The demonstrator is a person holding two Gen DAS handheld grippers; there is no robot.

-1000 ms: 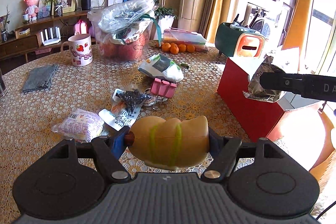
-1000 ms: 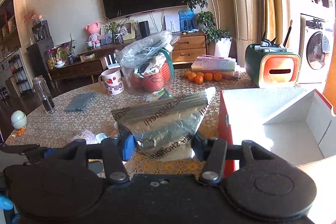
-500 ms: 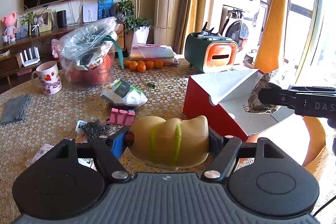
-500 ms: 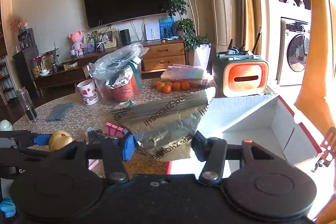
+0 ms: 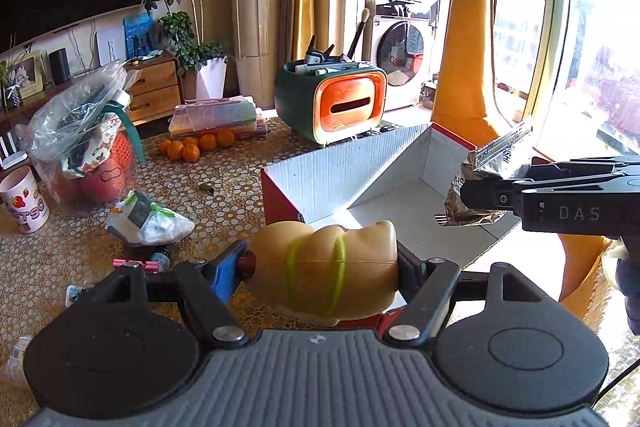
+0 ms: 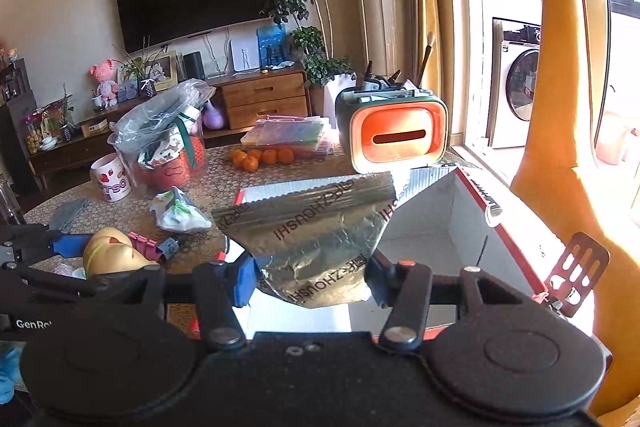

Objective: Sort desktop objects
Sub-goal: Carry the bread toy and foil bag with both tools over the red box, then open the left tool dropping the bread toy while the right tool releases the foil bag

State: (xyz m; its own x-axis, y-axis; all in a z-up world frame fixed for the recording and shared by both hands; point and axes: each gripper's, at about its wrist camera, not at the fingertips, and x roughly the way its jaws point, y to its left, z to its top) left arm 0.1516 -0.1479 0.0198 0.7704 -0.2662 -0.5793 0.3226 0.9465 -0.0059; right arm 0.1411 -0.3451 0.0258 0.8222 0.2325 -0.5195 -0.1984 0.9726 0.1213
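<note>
Left tongs [image 5: 320, 269] pinch a toy hot dog [image 5: 328, 267]; right tongs [image 6: 310, 277] pinch a foil pouch [image 6: 316, 239].
Beyond both, the red box [image 5: 344, 175] gapes; the toy hides its near wall.

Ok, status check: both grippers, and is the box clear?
Left gripper shut on hot dog toy, at red box near edge. Right gripper shut on foil pouch, over box opening. Box interior looks empty, nothing blocking.

Strong daylight is admitted through the tall glass window [image 5: 592, 39] at right, blown out to glare; bright patches are cast inside the red-and-white open cardboard box [image 6: 472, 227]; edges are bent by fisheye.
</note>
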